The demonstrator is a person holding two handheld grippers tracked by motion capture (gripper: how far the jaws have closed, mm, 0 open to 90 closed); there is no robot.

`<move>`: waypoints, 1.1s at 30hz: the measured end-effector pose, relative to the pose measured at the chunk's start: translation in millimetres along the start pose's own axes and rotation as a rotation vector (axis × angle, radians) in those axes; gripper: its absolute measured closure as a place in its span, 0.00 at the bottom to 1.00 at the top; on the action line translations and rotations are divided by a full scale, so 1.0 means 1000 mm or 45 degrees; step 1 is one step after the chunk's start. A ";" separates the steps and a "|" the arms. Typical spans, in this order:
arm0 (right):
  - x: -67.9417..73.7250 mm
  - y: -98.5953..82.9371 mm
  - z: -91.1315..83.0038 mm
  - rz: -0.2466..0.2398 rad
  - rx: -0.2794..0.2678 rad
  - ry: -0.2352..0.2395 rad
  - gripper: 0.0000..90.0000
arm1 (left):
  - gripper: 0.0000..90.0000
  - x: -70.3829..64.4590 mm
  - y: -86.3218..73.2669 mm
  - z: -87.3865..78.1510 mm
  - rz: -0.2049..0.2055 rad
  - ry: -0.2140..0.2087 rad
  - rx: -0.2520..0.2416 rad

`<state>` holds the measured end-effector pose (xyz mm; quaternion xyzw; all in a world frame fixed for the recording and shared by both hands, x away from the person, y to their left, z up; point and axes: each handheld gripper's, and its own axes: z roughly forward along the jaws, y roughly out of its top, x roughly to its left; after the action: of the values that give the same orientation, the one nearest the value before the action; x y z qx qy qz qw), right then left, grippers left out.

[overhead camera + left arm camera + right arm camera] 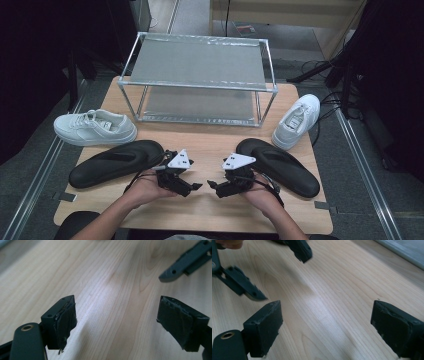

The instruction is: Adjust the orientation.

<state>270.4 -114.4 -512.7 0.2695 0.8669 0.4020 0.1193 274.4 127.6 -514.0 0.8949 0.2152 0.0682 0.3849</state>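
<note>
Both grippers, left [196, 186] and right [212, 184], fingers released, hover near black slippers [116, 162]; the rack [197, 85] looks empty.

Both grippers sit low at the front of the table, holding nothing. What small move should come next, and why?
Probably swing the left gripper outward toward the black slipper on its side. Its jaws stand open over bare wood, facing the right gripper, and that slipper lies closest, ahead of the two-tier rack.

Left tool [196, 186] and right tool [212, 184] tip to tip, both jaws spread wide, forearms converging.
</note>
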 end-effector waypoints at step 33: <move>-0.011 0.010 -0.022 0.077 -0.009 0.052 0.53 | 0.46 0.011 -0.009 -0.028 -0.159 -0.082 0.094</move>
<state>273.7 -129.3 -490.8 0.2867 0.8592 0.4141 0.0904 273.1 156.1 -501.5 0.8951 0.2603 0.0072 0.3619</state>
